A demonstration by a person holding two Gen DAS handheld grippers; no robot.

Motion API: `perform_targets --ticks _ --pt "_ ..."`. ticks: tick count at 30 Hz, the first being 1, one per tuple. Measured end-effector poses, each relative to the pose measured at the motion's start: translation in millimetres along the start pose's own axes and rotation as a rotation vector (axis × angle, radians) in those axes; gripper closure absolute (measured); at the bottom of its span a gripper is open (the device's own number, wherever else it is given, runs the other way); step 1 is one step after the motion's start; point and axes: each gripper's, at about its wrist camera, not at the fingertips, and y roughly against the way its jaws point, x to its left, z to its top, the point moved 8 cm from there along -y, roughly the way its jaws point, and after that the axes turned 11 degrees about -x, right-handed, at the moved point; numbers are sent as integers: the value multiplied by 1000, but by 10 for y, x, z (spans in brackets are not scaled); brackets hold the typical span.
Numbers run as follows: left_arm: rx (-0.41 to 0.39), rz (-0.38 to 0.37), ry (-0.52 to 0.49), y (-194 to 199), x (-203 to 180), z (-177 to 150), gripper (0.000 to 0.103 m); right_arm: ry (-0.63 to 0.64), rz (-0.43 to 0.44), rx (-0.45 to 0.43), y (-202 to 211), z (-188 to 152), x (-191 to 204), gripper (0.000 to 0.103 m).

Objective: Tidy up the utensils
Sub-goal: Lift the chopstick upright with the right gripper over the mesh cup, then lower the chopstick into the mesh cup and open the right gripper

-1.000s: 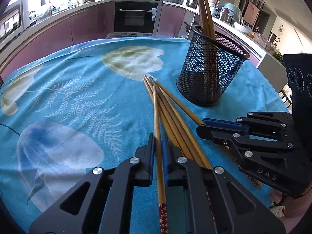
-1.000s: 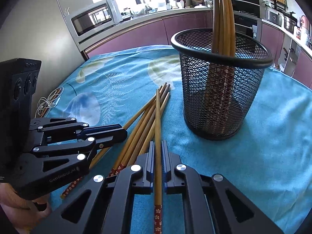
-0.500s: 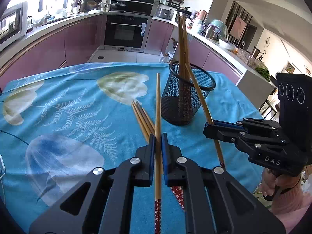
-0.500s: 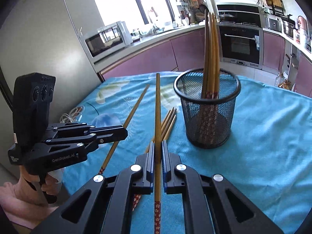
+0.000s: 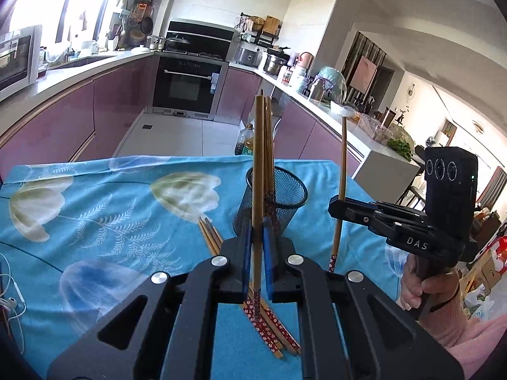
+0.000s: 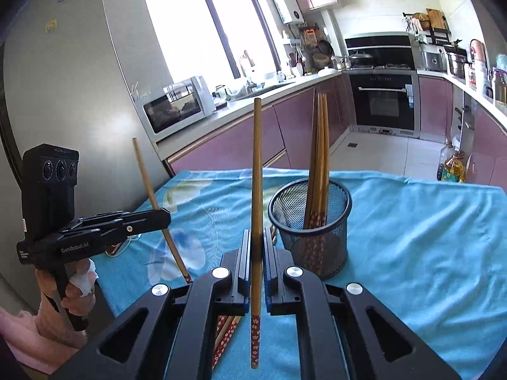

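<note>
My left gripper (image 5: 256,237) is shut on a wooden chopstick (image 5: 259,164) and holds it upright, above the table. My right gripper (image 6: 256,247) is shut on another chopstick (image 6: 256,171), also upright. Each gripper shows in the other's view: the right one (image 5: 336,204) with its chopstick (image 5: 341,174), the left one (image 6: 164,215) with its chopstick (image 6: 152,196). A black mesh holder (image 5: 274,202) (image 6: 312,240) stands on the blue cloth with several chopsticks (image 6: 318,164) in it. Several loose chopsticks (image 5: 269,326) lie on the cloth below my grippers.
The table (image 6: 427,237) has a blue floral cloth; its far edge meets the kitchen floor. White earphone cable (image 5: 11,304) lies at the left edge. Counters, an oven and a microwave (image 6: 174,107) stand behind.
Both grippers have lifted their chopsticks off the pile and risen well above the table, tilting the sticks upright. The holder now looks farther away and lower.
</note>
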Motion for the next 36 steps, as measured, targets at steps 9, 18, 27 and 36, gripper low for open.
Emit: perform_targets --ticks 9,18,27,36 --pt "-81 -22 -3 14 -83 462 95 18 -22 -70 1 382 -101 97" --pt "-138 -34 -32 -111 -243 922 95 12 -35 -142 -79 805 -226 97" --pt "-178 -36 -45 -314 -401 1225 95 10 -82 -179 -276 1009 -381 97" --pt "-97 3 -92 -712 -412 1073 95 -2 -115 -149 -508 929 -535 97"
